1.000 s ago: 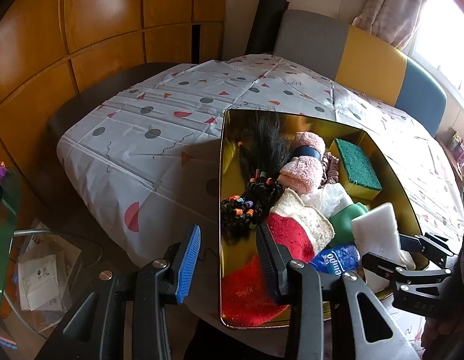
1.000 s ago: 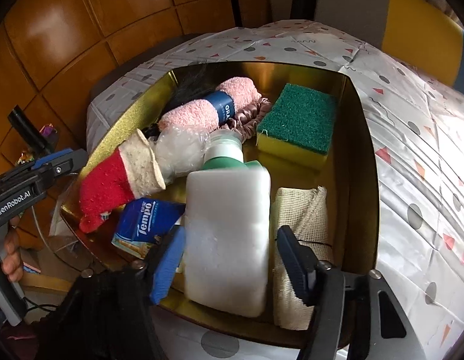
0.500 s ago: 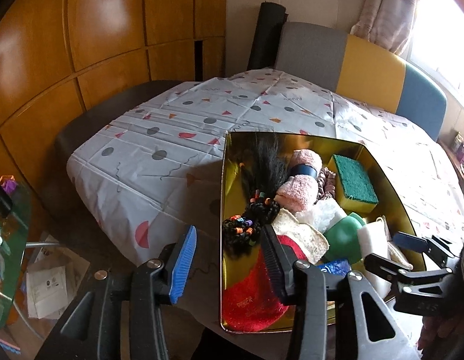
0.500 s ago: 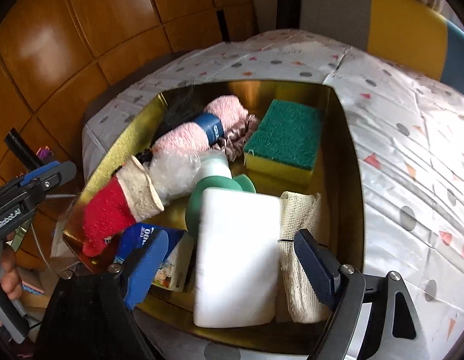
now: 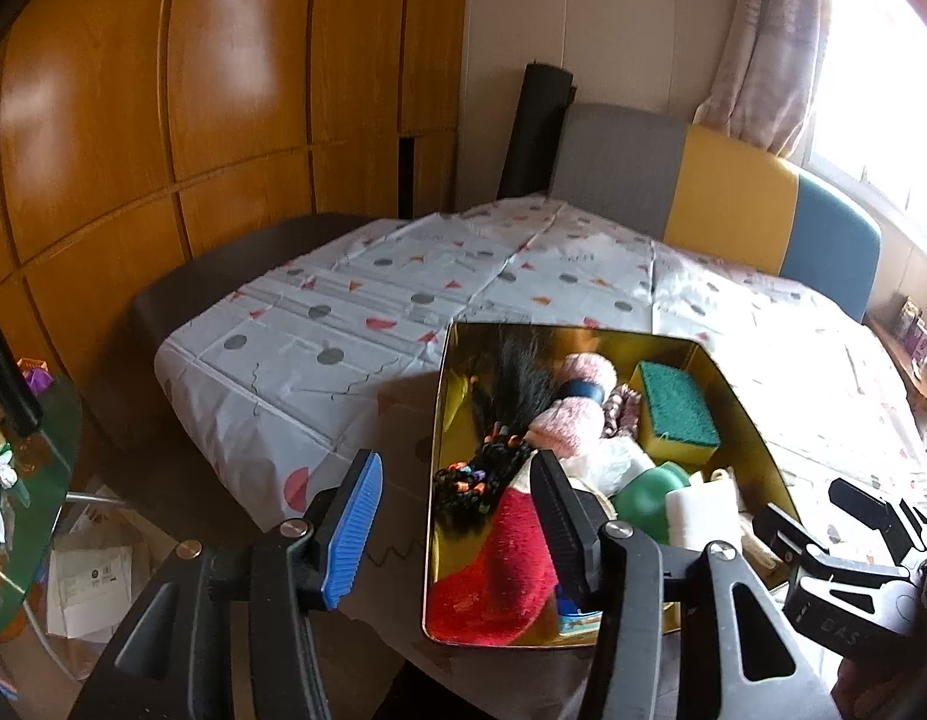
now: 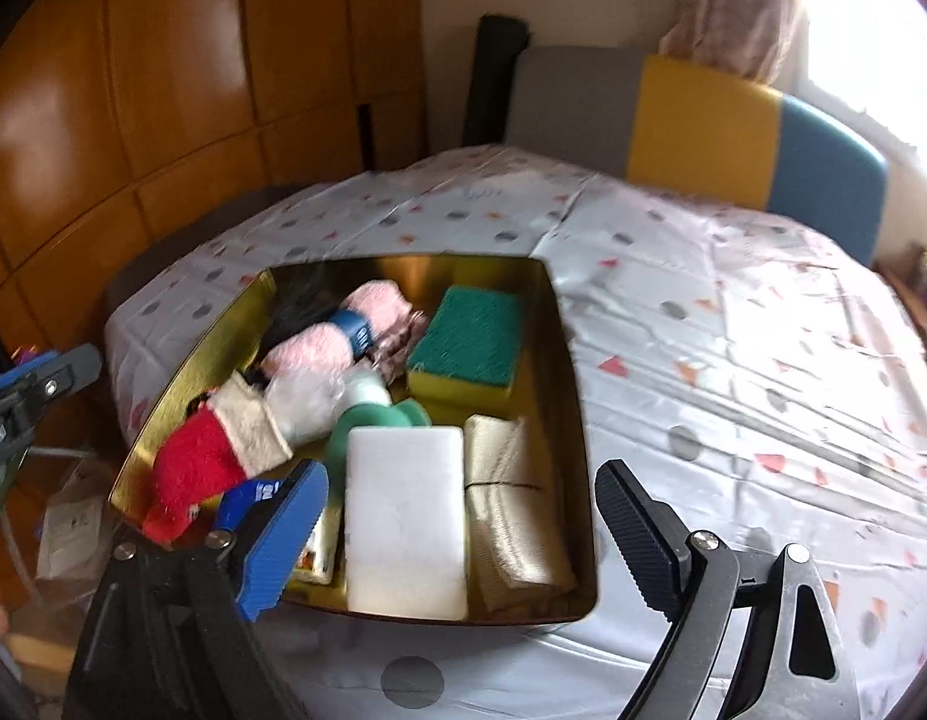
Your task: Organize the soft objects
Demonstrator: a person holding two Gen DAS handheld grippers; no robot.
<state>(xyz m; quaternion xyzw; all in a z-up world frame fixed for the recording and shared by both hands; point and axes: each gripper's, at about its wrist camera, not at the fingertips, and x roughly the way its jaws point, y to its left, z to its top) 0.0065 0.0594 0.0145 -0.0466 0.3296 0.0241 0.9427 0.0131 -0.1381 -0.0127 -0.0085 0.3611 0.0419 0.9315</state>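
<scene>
A gold tray (image 6: 574,420) (image 5: 757,438) sits on the table's near corner, full of soft things. In it lie a white sponge block (image 6: 403,516), a beige mesh cloth (image 6: 505,510), a green-and-yellow sponge (image 6: 469,342) (image 5: 676,414), a red sock (image 6: 193,474) (image 5: 499,570), pink rolled cloth (image 6: 325,342) (image 5: 574,420), a green item (image 6: 373,420) and black hair pieces (image 5: 499,438). My right gripper (image 6: 457,546) is open and empty, raised above the tray's near edge. My left gripper (image 5: 457,534) is open and empty, held off the tray's left side.
The table wears a white cloth with coloured dots (image 6: 733,330). A grey, yellow and blue bench back (image 5: 703,192) stands behind it. Wooden panels (image 5: 163,120) fill the left wall. Papers lie on the floor (image 5: 85,582) at lower left.
The right gripper let go of the white sponge block, which now lies in the tray, and drew back and up. The left gripper also pulled back and up, staying open.
</scene>
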